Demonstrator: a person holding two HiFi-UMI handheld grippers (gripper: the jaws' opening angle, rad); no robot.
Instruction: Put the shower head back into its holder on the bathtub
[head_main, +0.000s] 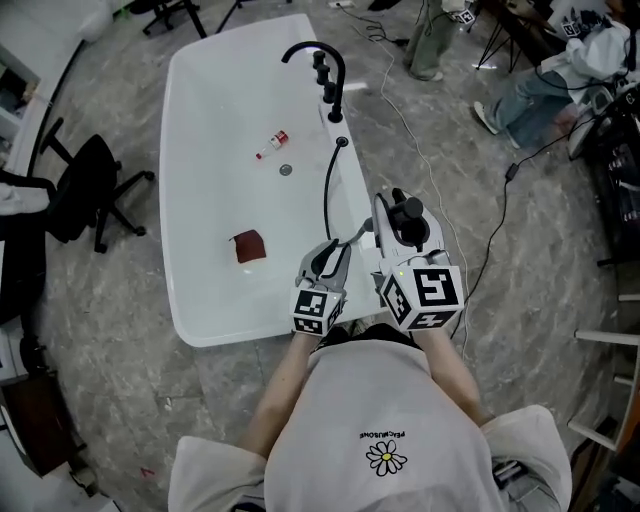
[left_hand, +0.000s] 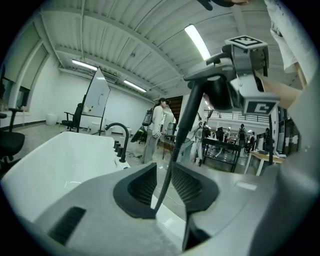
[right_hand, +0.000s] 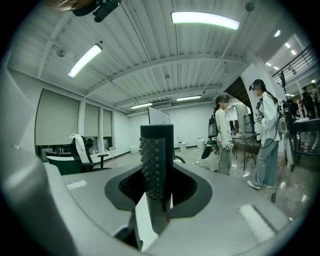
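The head view looks steeply down from above the person onto the bathtub (head_main: 210, 180), the left gripper (head_main: 333, 255) and right gripper (head_main: 393, 235) nearest. Each gripper view sits close behind its own jaws, facing almost level: the left along the bathtub toward the far faucet (left_hand: 118, 136), the right across the room. Head and left gripper views share bathtub, faucet and right gripper.

Bathtub (head_main: 215, 110) basin mostly open (bottle (head_main: 272, 145), red cloth (head_main: 249, 246) inside); faucet (head_main: 326, 66), hose (head_main: 327, 190) crowd right rim.
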